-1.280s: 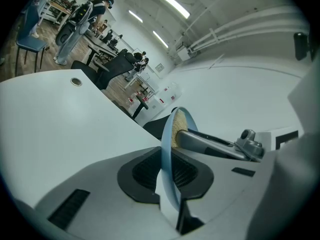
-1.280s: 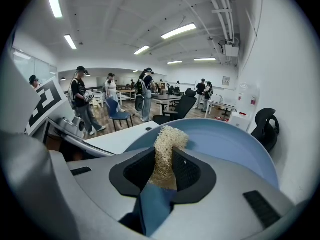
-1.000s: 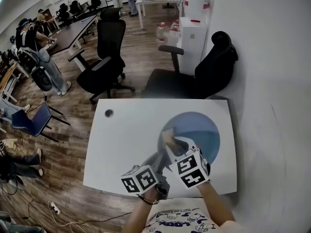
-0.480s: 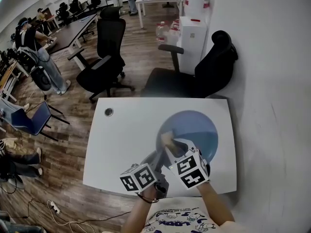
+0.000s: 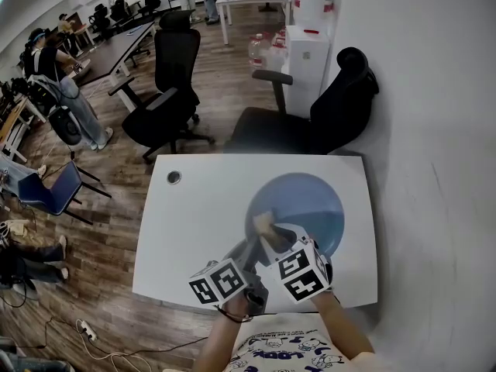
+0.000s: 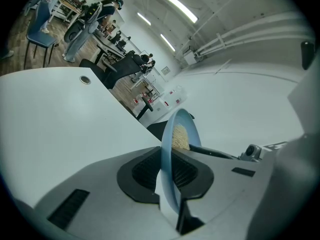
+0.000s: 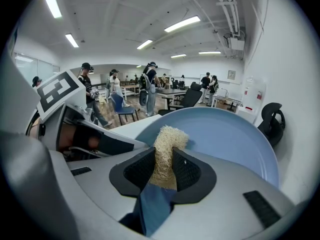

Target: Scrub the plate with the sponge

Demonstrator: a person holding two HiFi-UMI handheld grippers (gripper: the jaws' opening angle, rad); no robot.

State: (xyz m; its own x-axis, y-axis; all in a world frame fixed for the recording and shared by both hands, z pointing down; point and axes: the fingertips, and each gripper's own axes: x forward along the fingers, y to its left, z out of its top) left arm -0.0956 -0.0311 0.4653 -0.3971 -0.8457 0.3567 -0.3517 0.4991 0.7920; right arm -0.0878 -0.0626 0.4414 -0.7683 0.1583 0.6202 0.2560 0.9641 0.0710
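A light blue plate is held tilted over the white table. My left gripper is shut on the plate's near rim; in the left gripper view the plate stands edge-on between the jaws. My right gripper is shut on a tan fibrous sponge, whose tip presses on the plate's near left face. In the right gripper view the sponge sticks out between the pads against the plate. The left gripper's marker cube shows at that view's left.
A small round hole lies in the table's far left corner. Two black office chairs stand beyond the table's far edge. A white wall runs along the right. People sit and stand at desks in the far left.
The plate has shifted slightly left and up in the head view. Both grippers have edged a little to the left with it, each keeping its grip.
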